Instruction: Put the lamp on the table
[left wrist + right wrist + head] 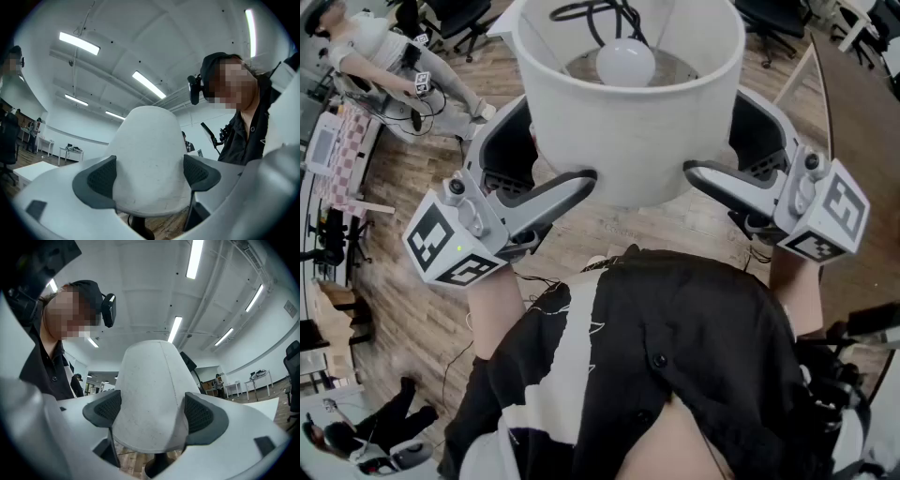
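Note:
A lamp with a white drum shade [628, 131] and a round bulb [625, 61] sits right in front of me, seen from above. My left gripper [553, 159] grips the shade's left side, and its grey pads [101, 176] press on the shade [147, 154]. On the other side my right gripper [717, 141] grips the same way, pads [199, 413] against the shade [150, 394]. A dark stem [157, 467] shows under the shade. The lamp's foot is hidden.
Wooden floor [422, 309] lies below. A brown table top [862, 112] runs along the right edge. A person [375, 56] sits at the upper left among office chairs, and another person [375, 427] is at the lower left. My dark shirt [675, 356] fills the foreground.

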Tool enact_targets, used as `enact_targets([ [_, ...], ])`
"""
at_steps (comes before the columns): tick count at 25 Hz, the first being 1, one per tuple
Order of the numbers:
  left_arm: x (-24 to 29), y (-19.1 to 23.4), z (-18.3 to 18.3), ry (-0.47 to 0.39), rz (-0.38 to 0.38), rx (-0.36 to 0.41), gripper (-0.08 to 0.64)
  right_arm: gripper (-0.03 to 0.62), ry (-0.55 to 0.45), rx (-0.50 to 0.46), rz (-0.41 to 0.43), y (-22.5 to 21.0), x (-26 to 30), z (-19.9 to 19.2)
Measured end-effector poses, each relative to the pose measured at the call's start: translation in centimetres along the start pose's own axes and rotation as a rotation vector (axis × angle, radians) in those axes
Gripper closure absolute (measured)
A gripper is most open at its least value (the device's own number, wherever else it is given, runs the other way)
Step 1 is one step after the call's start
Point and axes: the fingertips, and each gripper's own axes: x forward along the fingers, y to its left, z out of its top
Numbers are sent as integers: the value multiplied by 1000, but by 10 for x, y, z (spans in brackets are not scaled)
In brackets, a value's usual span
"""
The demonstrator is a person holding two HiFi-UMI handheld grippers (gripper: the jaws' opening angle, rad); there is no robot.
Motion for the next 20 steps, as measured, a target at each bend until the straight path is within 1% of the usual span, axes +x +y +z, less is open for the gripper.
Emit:
enact_targets([
  [4,2,5,-4,-3,4,-3,120,173,-3,10,5,-5,2,-2],
  [10,3,5,-7,3,15,9,120,173,40,29,4,-8,1,-10],
  [13,7,3,-14,-1,23,11,120,173,40,41,11,-13,-5,-16],
  [20,22,13,-15,-28,45,-10,120,173,37,56,23,-33,-8,-8],
])
